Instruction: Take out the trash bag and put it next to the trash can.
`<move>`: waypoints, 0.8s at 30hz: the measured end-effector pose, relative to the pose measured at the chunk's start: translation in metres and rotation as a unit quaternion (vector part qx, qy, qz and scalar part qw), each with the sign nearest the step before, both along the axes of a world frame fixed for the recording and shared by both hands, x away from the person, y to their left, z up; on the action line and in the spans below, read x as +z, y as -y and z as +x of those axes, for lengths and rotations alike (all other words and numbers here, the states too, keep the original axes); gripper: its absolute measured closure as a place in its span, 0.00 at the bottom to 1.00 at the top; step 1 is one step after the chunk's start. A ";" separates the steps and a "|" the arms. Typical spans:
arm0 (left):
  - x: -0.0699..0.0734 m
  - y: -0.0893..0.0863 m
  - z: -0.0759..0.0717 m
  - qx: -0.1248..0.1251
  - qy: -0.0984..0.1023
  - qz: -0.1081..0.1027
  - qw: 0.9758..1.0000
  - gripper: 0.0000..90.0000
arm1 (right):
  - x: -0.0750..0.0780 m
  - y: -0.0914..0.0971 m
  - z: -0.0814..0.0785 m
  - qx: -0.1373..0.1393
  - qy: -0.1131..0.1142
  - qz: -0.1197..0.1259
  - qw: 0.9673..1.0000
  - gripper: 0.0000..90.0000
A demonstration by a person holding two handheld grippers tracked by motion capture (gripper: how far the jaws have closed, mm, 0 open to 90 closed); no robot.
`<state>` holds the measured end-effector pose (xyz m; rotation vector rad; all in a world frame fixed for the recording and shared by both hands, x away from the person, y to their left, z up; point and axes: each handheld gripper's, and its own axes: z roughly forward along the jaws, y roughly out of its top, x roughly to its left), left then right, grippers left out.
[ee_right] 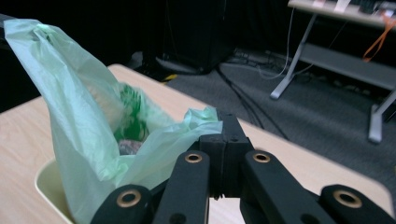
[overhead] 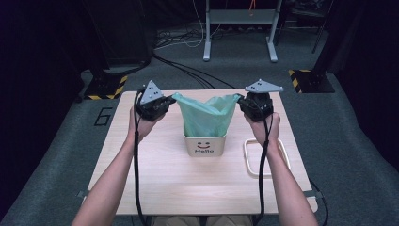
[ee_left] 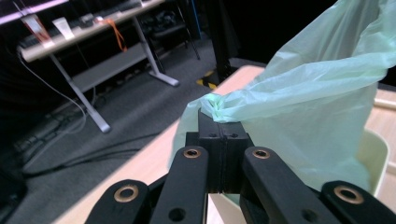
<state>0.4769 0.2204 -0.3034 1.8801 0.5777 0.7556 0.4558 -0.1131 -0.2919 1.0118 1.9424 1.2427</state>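
Lifting the green liner out of the small bin by two opposite corners.

High view: left gripper [overhead: 165,105] and right gripper [overhead: 242,102] stretch the green bag [overhead: 207,115] above the cream bin [overhead: 205,145] at mid-table [overhead: 155,179]; an even, level pull should free it. Left gripper view: jaws closed on a bunched corner [ee_left: 219,106]. Right gripper view: jaws closed on the opposite corner [ee_right: 203,119]; something lies inside, so the mouth should stay upward.

Green bag [overhead: 207,115]: lower part hidden inside cream bin [overhead: 205,146]. Bag contents [ee_right: 130,145]: blurred, unidentifiable. Bin cut off by bottom edge in both gripper views. White frame [overhead: 254,162]: partly hidden under right forearm.
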 end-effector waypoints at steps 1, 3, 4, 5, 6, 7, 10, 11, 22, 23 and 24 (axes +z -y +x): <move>0.006 0.000 -0.001 -0.001 0.005 -0.001 1.000 1.00 | 0.007 -0.001 -0.001 0.001 0.004 0.000 1.000 1.00; 0.015 0.001 -0.003 -0.004 0.013 0.002 1.000 1.00 | 0.020 -0.003 -0.004 0.005 0.014 0.000 1.000 1.00; 0.017 0.001 -0.004 -0.007 0.014 0.002 1.000 1.00 | 0.025 -0.005 -0.006 0.009 0.018 0.000 1.000 1.00; 0.018 0.002 -0.005 -0.008 0.014 0.001 1.000 1.00 | 0.028 -0.007 -0.007 0.012 0.023 -0.003 1.000 1.00; 0.017 0.002 -0.005 -0.011 0.011 0.001 1.000 1.00 | 0.029 -0.008 -0.009 0.015 0.024 -0.005 1.000 1.00; 0.015 0.002 -0.005 -0.014 0.007 0.001 1.000 1.00 | 0.029 -0.009 -0.009 0.018 0.021 -0.007 1.000 1.00; 0.001 0.003 -0.004 -0.018 -0.011 0.000 1.000 1.00 | 0.019 -0.012 -0.008 0.025 0.008 -0.004 1.000 1.00; -0.004 0.003 -0.003 -0.017 -0.018 0.002 1.000 1.00 | 0.013 -0.012 -0.006 0.027 0.002 -0.002 1.000 1.00; -0.042 0.008 0.003 -0.035 -0.075 0.015 0.996 0.95 | -0.032 -0.019 0.004 0.036 -0.051 0.005 0.998 1.00; -0.044 0.008 0.005 -0.033 -0.081 0.022 0.996 0.86 | -0.034 -0.018 0.005 0.035 -0.051 -0.001 0.998 1.00; -0.047 0.007 0.007 -0.034 -0.092 0.021 0.995 0.78 | -0.036 -0.018 0.005 0.033 -0.052 -0.003 0.998 0.97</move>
